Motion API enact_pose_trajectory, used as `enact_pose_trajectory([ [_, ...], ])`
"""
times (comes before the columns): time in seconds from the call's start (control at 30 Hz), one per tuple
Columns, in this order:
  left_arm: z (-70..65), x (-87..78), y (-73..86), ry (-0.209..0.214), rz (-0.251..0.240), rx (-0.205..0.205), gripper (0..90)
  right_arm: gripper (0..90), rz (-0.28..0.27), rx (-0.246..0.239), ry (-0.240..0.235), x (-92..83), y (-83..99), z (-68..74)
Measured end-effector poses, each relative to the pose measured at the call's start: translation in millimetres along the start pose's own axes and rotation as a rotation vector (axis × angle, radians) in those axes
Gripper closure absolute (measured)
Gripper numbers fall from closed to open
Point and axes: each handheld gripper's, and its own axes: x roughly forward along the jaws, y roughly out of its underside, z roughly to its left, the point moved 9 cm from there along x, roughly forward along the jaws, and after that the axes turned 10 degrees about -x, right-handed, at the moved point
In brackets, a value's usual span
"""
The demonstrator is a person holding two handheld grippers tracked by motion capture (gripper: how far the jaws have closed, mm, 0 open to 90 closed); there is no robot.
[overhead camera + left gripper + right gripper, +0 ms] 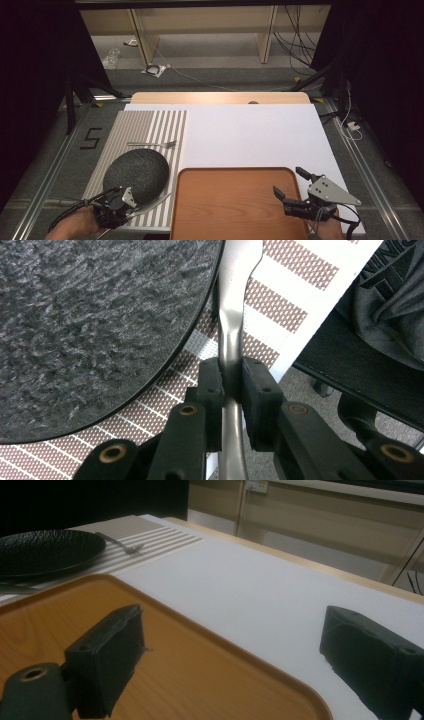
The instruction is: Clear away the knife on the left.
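Left claw (231,385) pinched on the knife (231,325) handle at the desk's near-left corner beside the dark plate (136,174), right claw (289,183) wide over the tray (230,172); next we'd lift it level, clear of the plate rim.

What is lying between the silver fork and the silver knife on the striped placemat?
The round dark textured plate lies between them in the high view: fork beyond it, knife at its near edge, gripped by the left claw.
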Motion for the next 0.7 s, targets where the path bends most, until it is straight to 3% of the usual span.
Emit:
enact_pose_trajectory([
  [0.3,-1.5,-1.7,1.2,-0.002,0.005,0.007,79.7,12.0,0.002,0.000,0.002,-0.1,0.2,-0.1],
  [0.57,-7.1,-11.2,-1.3,0.000,-0.020,0.010,79.7,12.1,0.002,0.000,-0.002,0.4,0.1,0.7],
  [0.67,-9.4,-15.6,-6.8,0.007,-0.054,0.010,79.7,12.1,0.000,0.002,-0.003,0.5,0.1,0.7],
  [0.7,-12.0,-18.0,-13.8,0.012,-0.092,0.008,79.7,12.1,0.000,0.003,-0.004,0.8,0.1,0.7],
])
